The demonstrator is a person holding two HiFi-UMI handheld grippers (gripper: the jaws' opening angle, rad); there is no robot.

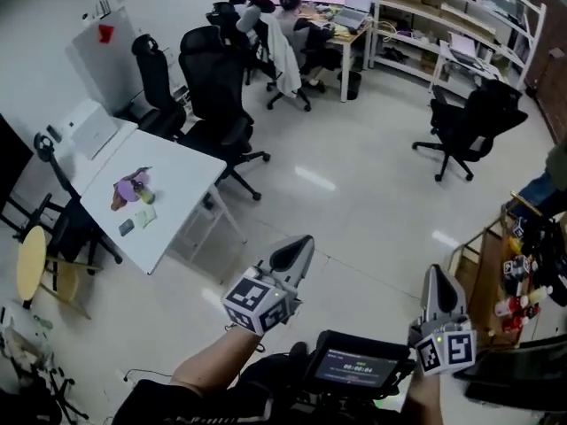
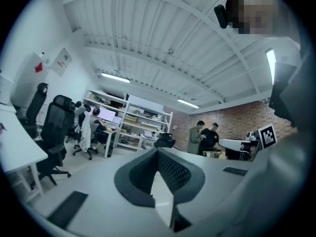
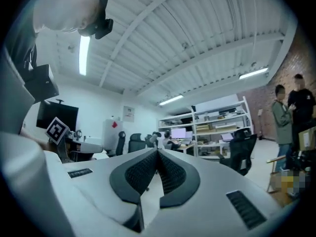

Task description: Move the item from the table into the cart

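At the far left of the head view stands the white table (image 1: 182,171). On it lies a small cluster: a crumpled purple item (image 1: 131,187), with a pale green piece (image 1: 144,216) and a dark piece (image 1: 126,227) just beside it. We cannot make out a long axis on the purple item from here.

The cluster lies well apart from both grippers, up and to the left of them across open floor. The left gripper (image 1: 299,251) is the nearer of the two and points up the frame, to the right of the table. In its own view its jaws are pressed together with nothing between them.

The right gripper (image 1: 440,286) has its jaws likewise closed on nothing. It sits close to the cart (image 1: 483,273) at the right edge, which already carries bottles and packets. We judge that the reach has to go left to the table first.
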